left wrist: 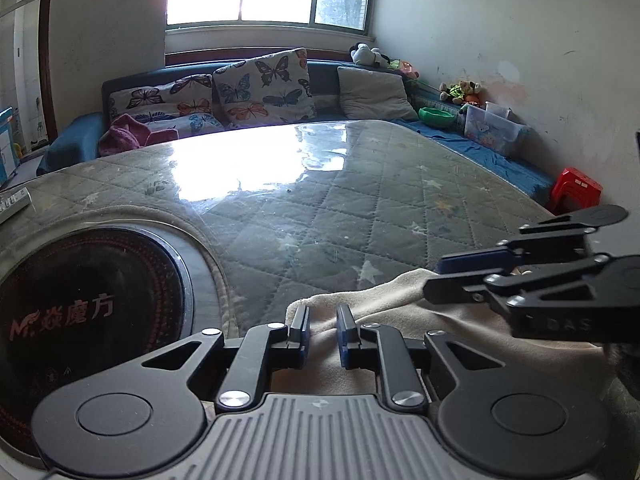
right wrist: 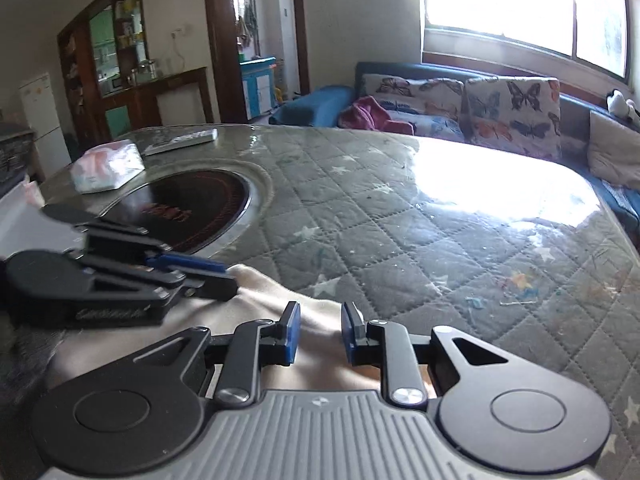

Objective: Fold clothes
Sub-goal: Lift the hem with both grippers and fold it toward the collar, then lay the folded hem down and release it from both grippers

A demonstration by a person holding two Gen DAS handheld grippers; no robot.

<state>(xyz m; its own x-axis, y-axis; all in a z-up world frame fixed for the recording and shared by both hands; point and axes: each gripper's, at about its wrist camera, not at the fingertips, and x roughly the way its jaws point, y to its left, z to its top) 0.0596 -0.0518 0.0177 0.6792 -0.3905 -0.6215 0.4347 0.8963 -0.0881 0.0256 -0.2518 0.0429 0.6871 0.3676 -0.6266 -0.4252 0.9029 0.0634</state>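
A cream garment (left wrist: 384,300) lies at the near edge of the quilted table (left wrist: 320,208); it also shows in the right wrist view (right wrist: 256,292). My left gripper (left wrist: 323,330) is open just above the cloth's far edge, with nothing between its blue pads. My right gripper (right wrist: 319,330) is open over the same cloth. Each gripper shows in the other's view: the right one (left wrist: 440,276) on the right, the left one (right wrist: 224,276) on the left. Much of the garment is hidden under the grippers.
A round black induction cooktop (left wrist: 88,312) is set into the table at the left. A tissue pack (right wrist: 106,168) and a remote (right wrist: 180,141) lie beyond it. A sofa with butterfly cushions (left wrist: 260,84) runs behind the table. A red stool (left wrist: 576,190) stands at the right.
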